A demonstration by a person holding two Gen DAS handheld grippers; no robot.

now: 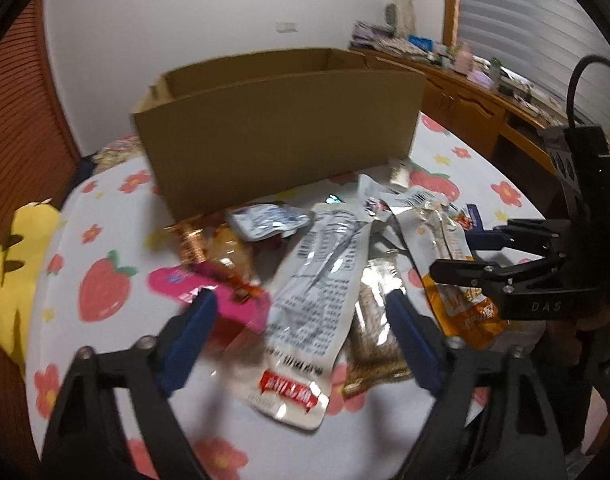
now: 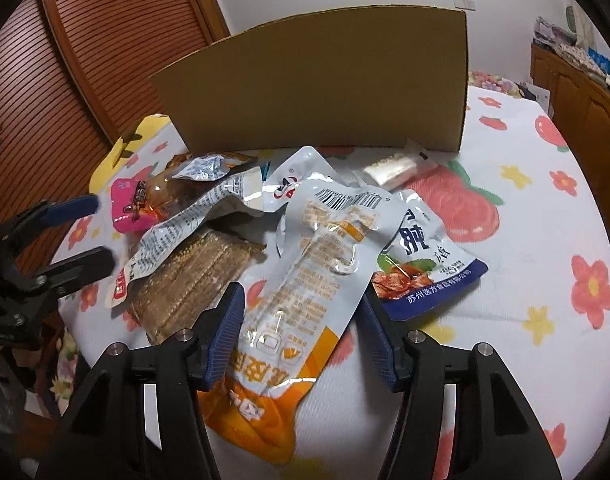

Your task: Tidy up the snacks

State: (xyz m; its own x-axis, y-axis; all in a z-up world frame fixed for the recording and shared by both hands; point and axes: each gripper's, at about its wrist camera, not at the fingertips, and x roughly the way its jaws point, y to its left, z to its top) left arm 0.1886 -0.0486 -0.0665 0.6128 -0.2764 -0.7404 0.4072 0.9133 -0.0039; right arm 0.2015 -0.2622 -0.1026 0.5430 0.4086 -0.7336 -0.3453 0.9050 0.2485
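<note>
A heap of snack packets lies on a strawberry-print cloth in front of an open cardboard box. My left gripper is open and straddles a white packet with a red label; its left finger hangs over a pink packet. A brown sesame-bar packet lies beside its right finger. My right gripper has both pads against the edges of an orange and silver pouch. A blue-edged pouch lies just right of it. In the left wrist view the right gripper sits at the heap's right side.
A small gold packet lies near the box's front wall. A yellow plush sits at the cloth's left edge. A wooden cabinet with clutter on top stands at the back right, and a slatted wooden door on the left.
</note>
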